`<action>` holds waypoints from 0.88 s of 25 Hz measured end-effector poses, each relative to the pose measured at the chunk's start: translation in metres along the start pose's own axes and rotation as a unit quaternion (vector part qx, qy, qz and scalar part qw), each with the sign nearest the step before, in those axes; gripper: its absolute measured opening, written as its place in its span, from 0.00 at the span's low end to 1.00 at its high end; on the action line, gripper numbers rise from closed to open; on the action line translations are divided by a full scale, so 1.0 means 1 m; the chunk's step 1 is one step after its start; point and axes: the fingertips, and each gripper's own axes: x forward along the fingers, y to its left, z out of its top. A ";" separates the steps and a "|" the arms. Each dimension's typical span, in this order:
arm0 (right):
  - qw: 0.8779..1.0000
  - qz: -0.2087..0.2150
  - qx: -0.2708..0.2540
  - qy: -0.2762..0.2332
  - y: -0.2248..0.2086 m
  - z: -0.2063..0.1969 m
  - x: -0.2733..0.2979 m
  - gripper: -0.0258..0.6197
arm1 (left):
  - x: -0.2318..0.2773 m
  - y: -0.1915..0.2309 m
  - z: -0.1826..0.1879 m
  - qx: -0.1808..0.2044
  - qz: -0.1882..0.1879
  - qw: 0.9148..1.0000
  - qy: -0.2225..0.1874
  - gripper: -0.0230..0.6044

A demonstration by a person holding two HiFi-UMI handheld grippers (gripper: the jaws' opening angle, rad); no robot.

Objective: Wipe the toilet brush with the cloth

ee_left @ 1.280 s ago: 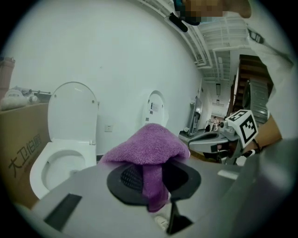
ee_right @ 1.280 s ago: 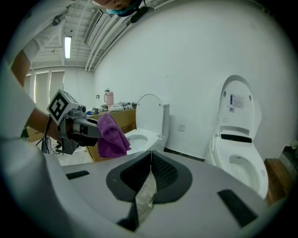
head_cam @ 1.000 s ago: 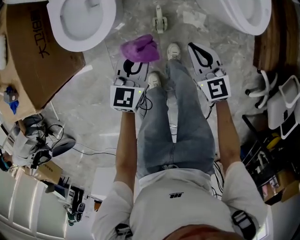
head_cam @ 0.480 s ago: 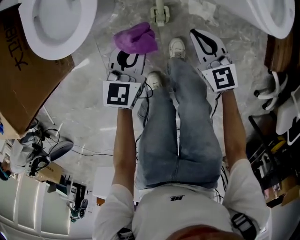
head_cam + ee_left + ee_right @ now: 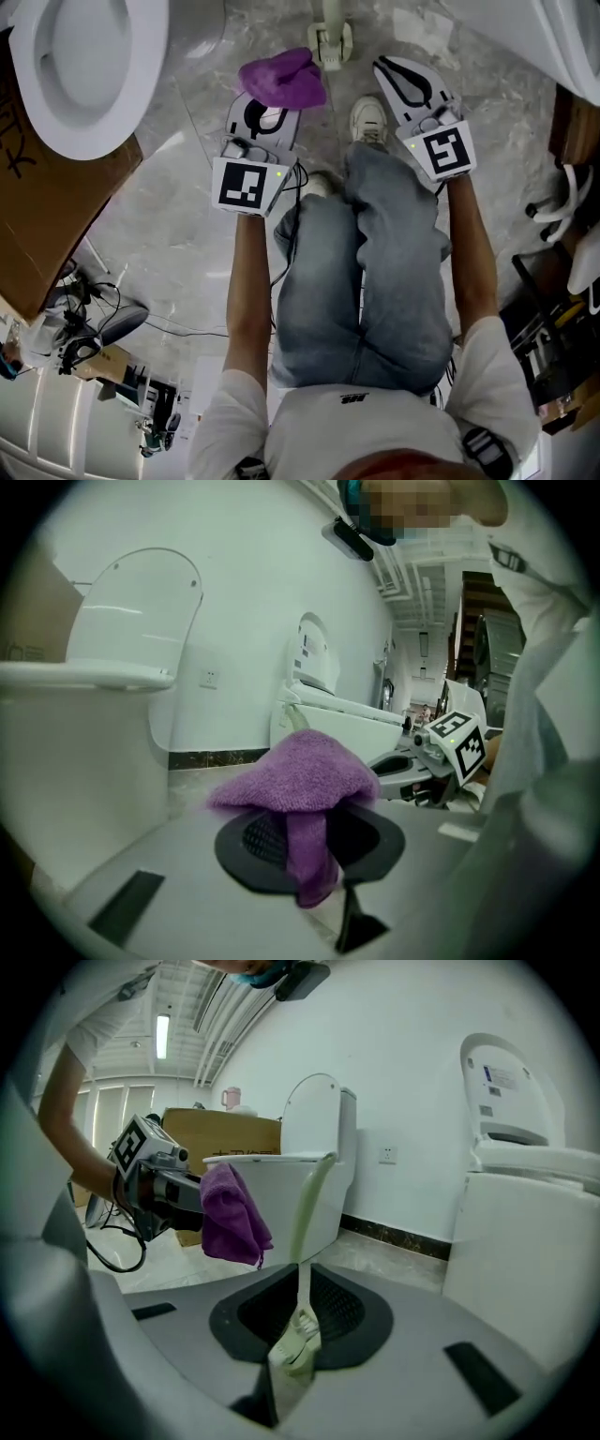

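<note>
Up at the top centre of the head view, the toilet brush (image 5: 330,37) is standing in its pale base on the marbled grey surface (image 5: 187,216), apart from both tools. The right gripper view is showing its long axis upright, with the handle pointing up and the base down. The left hand-held gripper (image 5: 272,105) is pinching the purple cloth (image 5: 281,77) between closed jaws, and the fabric is mushrooming over the tips just left of the brush in the frame. The right hand-held gripper (image 5: 392,70) is hovering right of the brush with its jaws only a narrow slit apart and carrying nothing; the brush is showing through that slit, beyond the tips. In the upper left corner a white toilet (image 5: 141,94) is sitting with its bowl open and nothing visible inside. A cardboard box (image 5: 56,216) is lying just below it in the frame, its contents out of sight. Another white toilet (image 5: 572,47) is peeking in at the upper right. White walls (image 5: 422,1072) with a dark skirting band are closing the room, and cables (image 5: 103,319) are lying tangled at the lower left.
</note>
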 end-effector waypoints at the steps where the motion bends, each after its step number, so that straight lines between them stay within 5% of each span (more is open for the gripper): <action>1: 1.000 0.009 -0.007 0.002 0.002 -0.007 0.007 0.10 | 0.005 0.002 -0.007 0.002 -0.003 1.000 -0.001 0.16; 22: 0.989 0.081 -0.117 0.043 0.020 -0.130 0.125 0.27 | 0.082 0.019 -0.101 0.041 -0.079 0.996 -0.018 0.23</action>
